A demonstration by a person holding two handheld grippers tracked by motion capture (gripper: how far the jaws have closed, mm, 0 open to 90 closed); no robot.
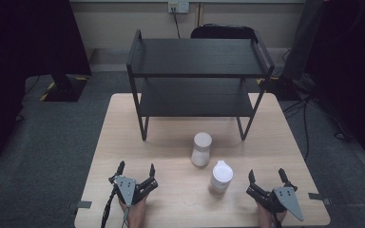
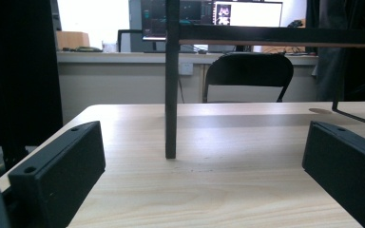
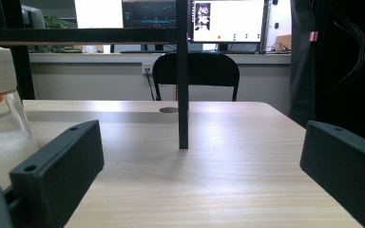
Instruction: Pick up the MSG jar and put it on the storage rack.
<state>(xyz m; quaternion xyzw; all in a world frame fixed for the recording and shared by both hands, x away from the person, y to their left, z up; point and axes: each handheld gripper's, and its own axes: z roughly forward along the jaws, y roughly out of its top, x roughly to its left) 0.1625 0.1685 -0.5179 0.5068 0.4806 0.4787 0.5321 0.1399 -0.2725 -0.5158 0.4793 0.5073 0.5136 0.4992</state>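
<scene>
Pale wood tabletop [image 1: 123, 142] standing on grey carpet, bearing a black rack [image 1: 197, 71]. Two white-lidded jars sitting at centre: one [image 1: 201, 148] at 11 o'clock of the other [image 1: 220, 177]. Left gripper [image 1: 135, 172] and right gripper [image 1: 267, 177] resting with fingers wide, holding nothing.

A pale wood-grain tabletop [image 1: 171, 156] is seen from above, set on a grey carpeted floor [image 1: 52, 142]. On its far half a black two-tier shelf [image 1: 197, 57] is stood on thin legs; both tiers are seen bare. Nearer the front, two white jars are stood upright on the wood: one jar with a flat top [image 1: 201, 148] just in front of the shelf, and a second jar with a white lid [image 1: 220, 177] just beside it, nearer and to the right, the two close together. At the front edge the left hand-held gripper [image 1: 135, 169] and the right hand-held gripper [image 1: 266, 175] are rested low, well apart, with jaws spread wide over bare wood.
</scene>
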